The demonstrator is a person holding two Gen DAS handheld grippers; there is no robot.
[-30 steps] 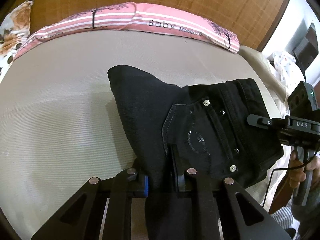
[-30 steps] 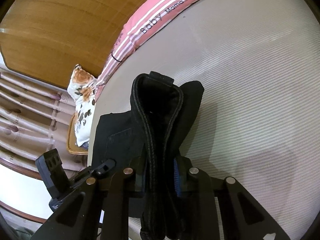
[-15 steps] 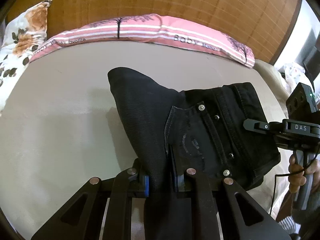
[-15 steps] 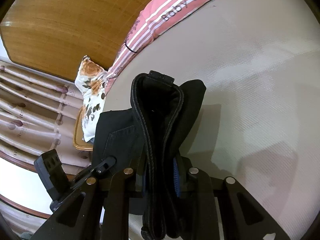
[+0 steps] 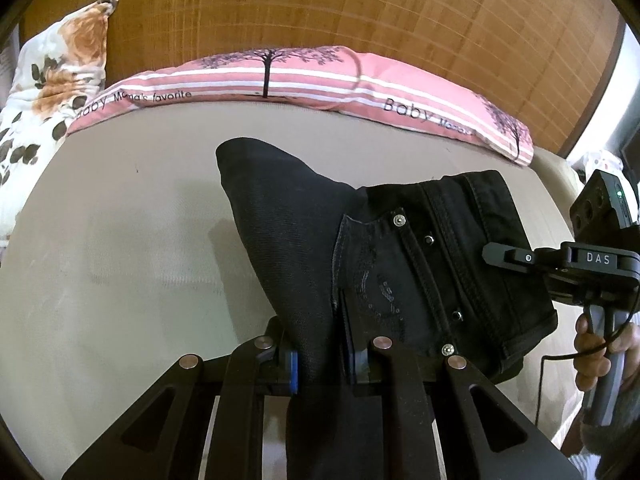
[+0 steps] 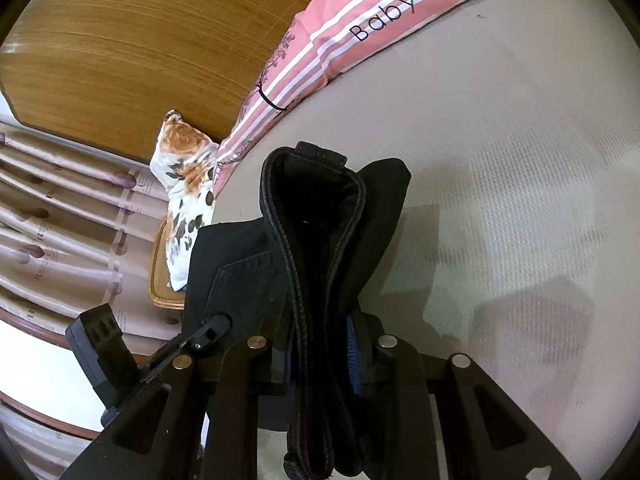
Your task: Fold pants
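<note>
Black denim pants [image 5: 384,264] hang lifted above the beige bed [image 5: 120,248], held at the waist end between both grippers. My left gripper [image 5: 322,354] is shut on a thick fold of the cloth beside the back pocket and rivets. In the right wrist view the doubled waistband [image 6: 320,248] rises between the fingers, and my right gripper [image 6: 320,352] is shut on it. The right gripper's body [image 5: 592,268] and a hand on its handle show at the right of the left wrist view. The left gripper's body [image 6: 104,356] sits low left in the right wrist view.
A pink striped pillow [image 5: 320,80] lies along the bed's far edge against a woven wooden headboard [image 5: 360,12]. A floral pillow [image 5: 52,76] sits at the far left corner. Curtains [image 6: 60,216] and a wicker seat [image 6: 160,276] stand beyond the bed's side.
Both grippers have carried the pants sideways across the bed; the pink pillow and the floral pillow have slid right in the left wrist view. The grips have not changed.
</note>
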